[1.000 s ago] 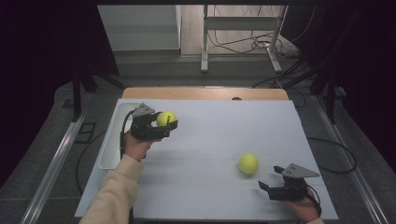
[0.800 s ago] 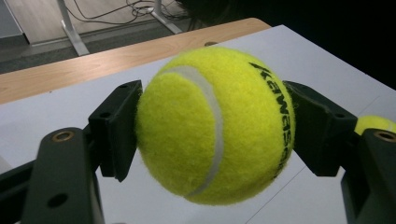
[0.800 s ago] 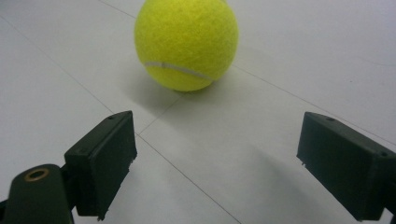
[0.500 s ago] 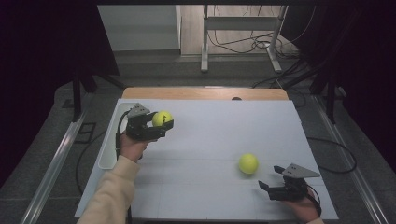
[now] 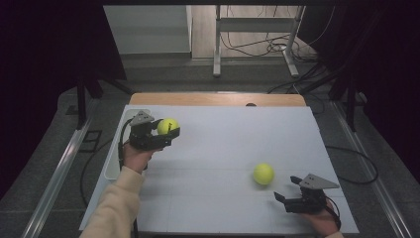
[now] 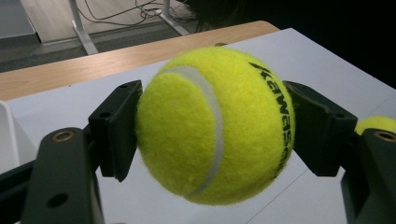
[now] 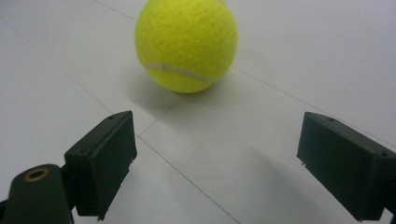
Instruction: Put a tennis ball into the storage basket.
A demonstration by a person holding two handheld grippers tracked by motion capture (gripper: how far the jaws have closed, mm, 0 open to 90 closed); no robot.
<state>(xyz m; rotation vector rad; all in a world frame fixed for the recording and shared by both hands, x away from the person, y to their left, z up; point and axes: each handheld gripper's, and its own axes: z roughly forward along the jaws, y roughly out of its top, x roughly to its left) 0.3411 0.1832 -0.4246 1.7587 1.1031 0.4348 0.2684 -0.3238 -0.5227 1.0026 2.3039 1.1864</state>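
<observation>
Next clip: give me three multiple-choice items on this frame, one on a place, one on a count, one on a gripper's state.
1. Where does the free tennis ball lie?
A. on the white table
B. in a bin
C. on the floor

2. How many tennis balls are there?
A. one
B. two
C. four

3. The right gripper is:
A. shut on a ball
B. open
C. holding a cloth

Key: 1 A, it rests on the white top ahead of the right gripper; 2 B, one lies free, the held tennis ball sits in the left gripper; 3 B, its jaws stand apart with nothing between.

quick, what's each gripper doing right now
Left gripper: closed on a tennis ball, held clear of the table.
Right gripper: open, holding nothing; the second tennis ball sits just ahead.
</observation>
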